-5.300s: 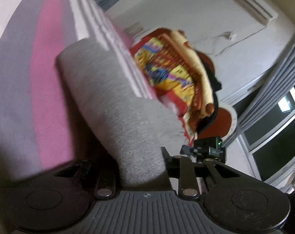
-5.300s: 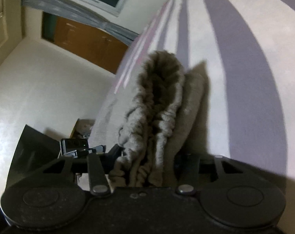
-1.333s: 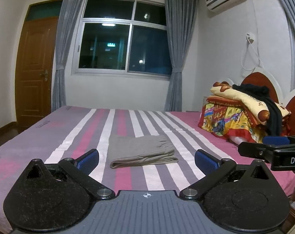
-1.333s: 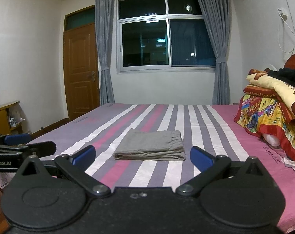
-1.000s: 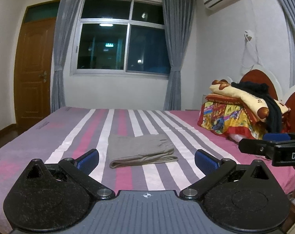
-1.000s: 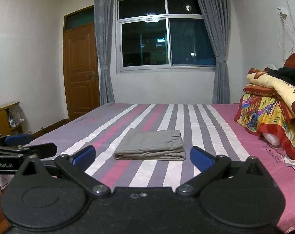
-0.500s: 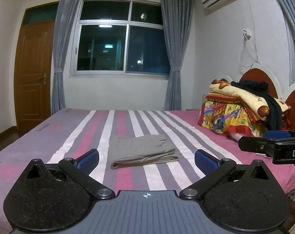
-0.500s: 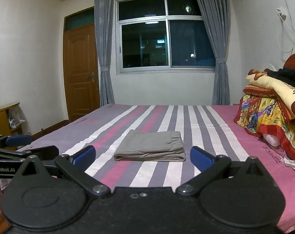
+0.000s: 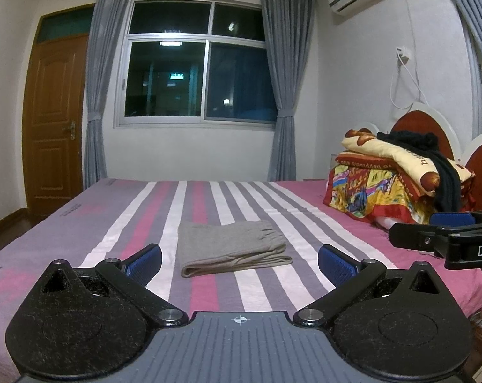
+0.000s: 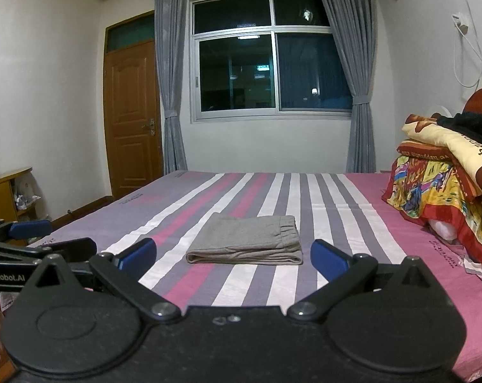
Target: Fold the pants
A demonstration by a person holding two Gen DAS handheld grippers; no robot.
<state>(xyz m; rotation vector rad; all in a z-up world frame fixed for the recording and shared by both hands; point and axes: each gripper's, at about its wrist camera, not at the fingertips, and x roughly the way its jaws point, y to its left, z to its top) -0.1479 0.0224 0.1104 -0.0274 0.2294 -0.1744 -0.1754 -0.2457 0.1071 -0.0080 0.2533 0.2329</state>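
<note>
Your grey pants (image 9: 233, 246) lie folded into a flat rectangle on the striped bed (image 9: 209, 198), near the middle of the sheet and well apart from both tools. Your left gripper (image 9: 239, 260) hangs short of the bed's near edge with its blue-padded fingers (image 9: 144, 259) spread wide, nothing between them. Your right gripper (image 10: 233, 257) sits the same way, fingers (image 10: 329, 258) wide apart and empty, the pants framed in the gap but far beyond the tips. Toward the head of the bed, a pile of colourful bedding (image 9: 387, 188) with a dark garment (image 9: 438, 172) draped over it rests clear of the pants. Beyond the bed's far side stand the window (image 10: 272, 54) and a wooden door (image 10: 130, 118).
</note>
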